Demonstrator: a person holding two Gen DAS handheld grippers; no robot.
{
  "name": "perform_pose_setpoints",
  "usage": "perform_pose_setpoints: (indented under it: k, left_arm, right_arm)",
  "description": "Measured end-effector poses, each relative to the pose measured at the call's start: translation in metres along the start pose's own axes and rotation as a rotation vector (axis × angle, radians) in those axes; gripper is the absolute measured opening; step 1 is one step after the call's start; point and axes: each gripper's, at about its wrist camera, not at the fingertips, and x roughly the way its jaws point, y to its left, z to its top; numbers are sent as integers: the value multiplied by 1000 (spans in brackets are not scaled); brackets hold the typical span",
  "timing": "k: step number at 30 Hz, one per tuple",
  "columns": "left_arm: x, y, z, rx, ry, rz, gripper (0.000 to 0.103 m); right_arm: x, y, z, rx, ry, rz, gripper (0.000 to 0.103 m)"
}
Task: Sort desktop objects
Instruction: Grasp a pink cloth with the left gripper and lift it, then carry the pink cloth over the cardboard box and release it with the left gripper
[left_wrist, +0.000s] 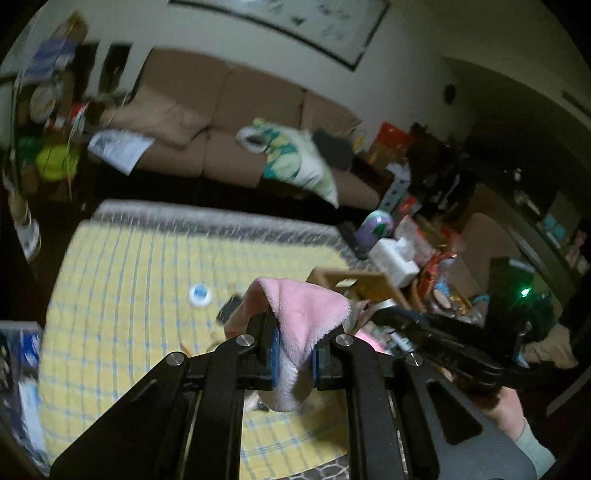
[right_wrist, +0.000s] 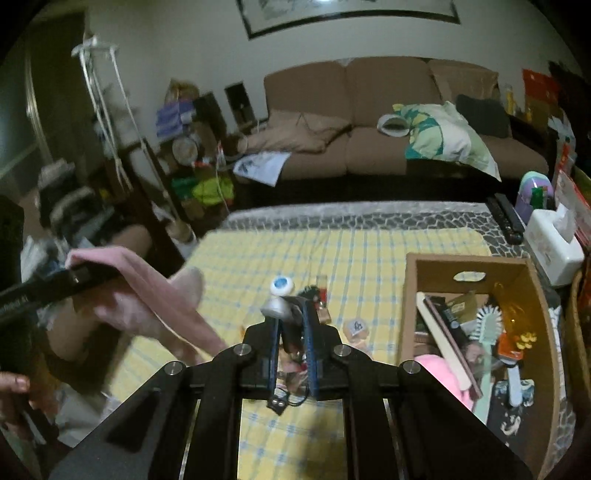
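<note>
While the left gripper (left_wrist: 293, 354) pinches the pink cloth (left_wrist: 299, 314) tight between its blue pads, the cloth hangs up in the air, to the left of the box (right_wrist: 476, 269). The right gripper (right_wrist: 291, 350) is shut too. It holds a small bundle (right_wrist: 291, 332) with a thin black wire hanging under it, but the blur hides what the bundle is.

The cloth looks soft, floppy and light. It bends and droops, so a pinch on a fold or a corner should hold it well, and it will not break. The bundle looks small and light, and the loose wire could snag.

Left of the box, on the yellow mat (right_wrist: 369, 243), lie one round white and blue lid (right_wrist: 282, 285) and a few little things I cannot count. I see one box. Inside it are one brush (right_wrist: 487, 328), one more pink thing (right_wrist: 436, 363) and other bits. Right of the box stands one white tissue box (right_wrist: 554, 247). Far behind the box is one sofa (right_wrist: 369, 110).
</note>
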Motion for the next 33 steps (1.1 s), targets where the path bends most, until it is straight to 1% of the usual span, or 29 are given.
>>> perform_pose_setpoints:
  k: [3, 8, 11, 15, 18, 22, 25, 28, 30, 33]
  left_arm:
    - [-17, -33, 21, 63, -20, 10, 11]
    - [-35, -74, 41, 117, -48, -2, 11]
    - [-37, -97, 48, 134, -51, -15, 11]
    - [-34, -127, 51, 145, -47, -52, 11]
    - [-24, -154, 51, 162, -33, -80, 11]
    - [-6, -191, 49, 197, -9, -109, 11]
    - [12, -217, 44, 221, 16, -127, 11]
    - [35, -237, 34, 232, 56, -133, 11]
    - [54, -247, 23, 234, 98, -138, 12]
    - [91, -255, -1, 244, 175, -107, 13]
  right_arm:
    - [-27, -4, 9, 7, -17, 3, 11]
    - [-72, -12, 15, 11, -64, -7, 11]
    - [-99, -21, 21, 27, -95, -7, 11]
    - [-134, -25, 31, 9, -135, -34, 11]
    - [-161, -32, 41, 2, -168, -52, 11]
    - [-186, -46, 49, 0, -195, -76, 11]
    - [-192, -58, 47, 1, -181, -90, 11]
    - [-192, -77, 36, 23, -151, -104, 12]
    - [-186, -94, 24, 56, -127, -107, 15]
    - [-178, -118, 3, 114, -90, -101, 15]
